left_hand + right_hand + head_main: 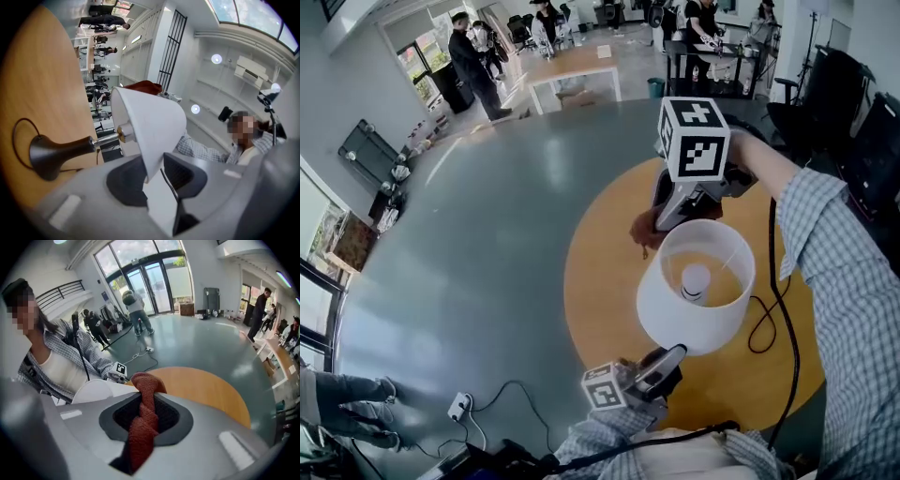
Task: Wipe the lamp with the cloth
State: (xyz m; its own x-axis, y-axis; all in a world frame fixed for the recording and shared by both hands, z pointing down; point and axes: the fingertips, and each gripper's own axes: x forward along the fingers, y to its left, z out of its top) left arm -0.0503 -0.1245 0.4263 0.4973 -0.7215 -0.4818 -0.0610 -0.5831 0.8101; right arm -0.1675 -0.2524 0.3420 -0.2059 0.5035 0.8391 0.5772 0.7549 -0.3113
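A lamp with a white shade [694, 323] stands on the round wooden table [600, 291], its bulb [696, 279] showing inside. My left gripper [664, 361] is shut on the shade's near rim. In the left gripper view the shade [150, 122] runs between the jaws of the left gripper [154, 177], above the dark lamp base [51, 152]. My right gripper [661, 220] is shut on a twisted reddish-brown cloth [643, 230] at the shade's far left side. In the right gripper view the cloth [147, 383] passes through the right gripper [144, 416], with the shade [96, 390] just beyond.
The lamp's black cable [764, 323] loops on the table right of the shade. A power strip [459, 406] with cords lies on the grey floor at the lower left. People and tables [572, 66] are far off at the back.
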